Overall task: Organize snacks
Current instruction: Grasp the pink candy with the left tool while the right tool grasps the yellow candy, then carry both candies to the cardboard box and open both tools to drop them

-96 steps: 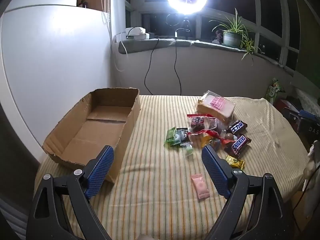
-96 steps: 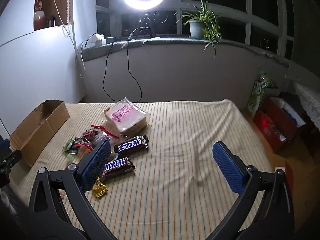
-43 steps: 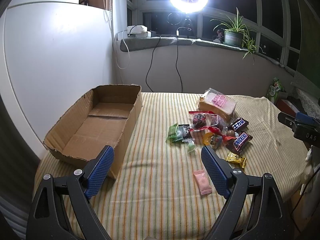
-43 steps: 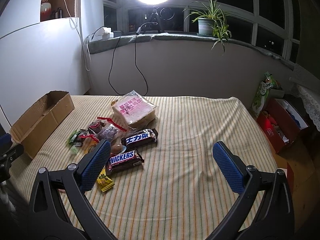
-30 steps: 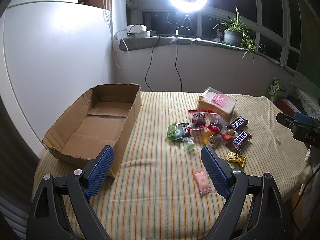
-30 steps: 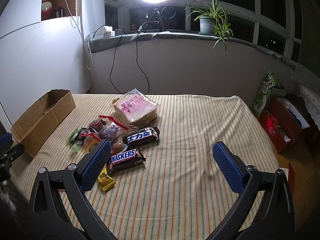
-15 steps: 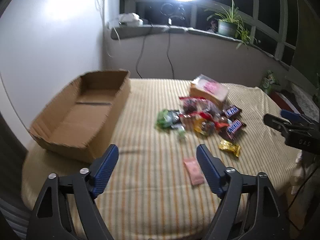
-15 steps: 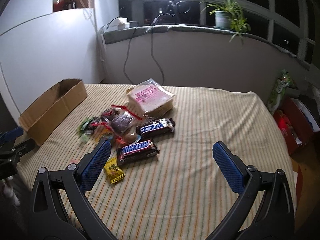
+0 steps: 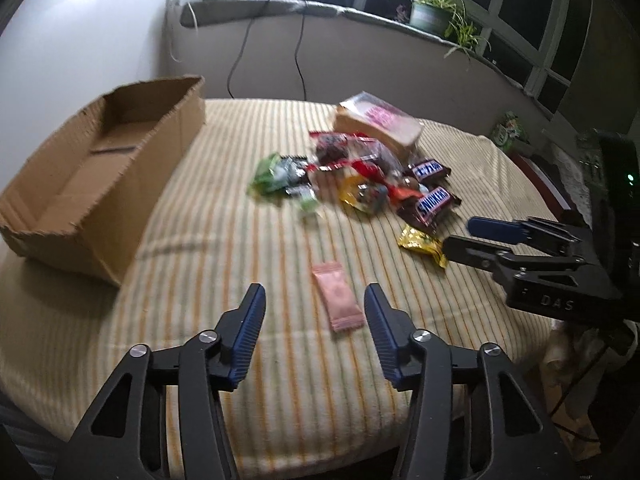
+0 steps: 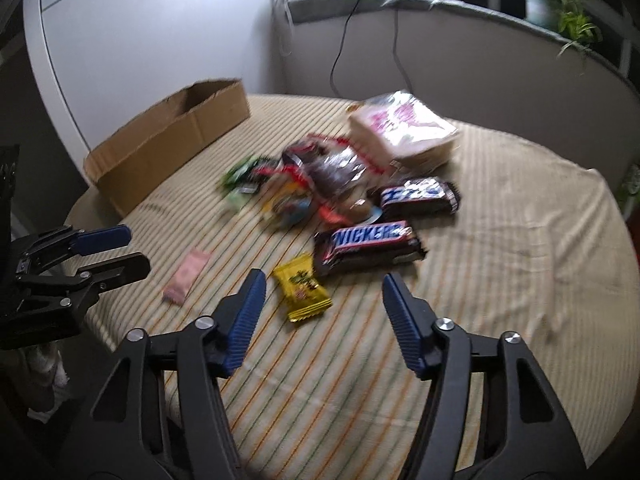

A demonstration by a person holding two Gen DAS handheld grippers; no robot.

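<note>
A pile of snacks [image 9: 360, 176] lies on the striped bed cover [image 9: 224, 240]: a bread bag [image 9: 376, 124], two Snickers bars [image 10: 370, 244], a yellow candy packet [image 10: 303, 292] and a pink packet [image 9: 338, 296]. An empty cardboard box [image 9: 92, 168] sits at the left. My left gripper [image 9: 314, 304] is open, hovering just before the pink packet. My right gripper [image 10: 322, 292] is open, above the yellow packet, in front of a Snickers bar. Each gripper shows in the other's view: the right one [image 9: 480, 236], the left one [image 10: 116, 252].
The bed's front edge [image 9: 280, 440] is close below both grippers. A window sill [image 9: 280, 8] with cables and a potted plant [image 9: 432, 16] runs behind. A white wall [image 9: 80, 40] stands at the left. Boxes and bags [image 9: 512, 132] stand at the far right.
Both grippers have moved forward and down toward the snacks and their jaws have narrowed but stay open. The left now faces the pink packet, the right the yellow one.
</note>
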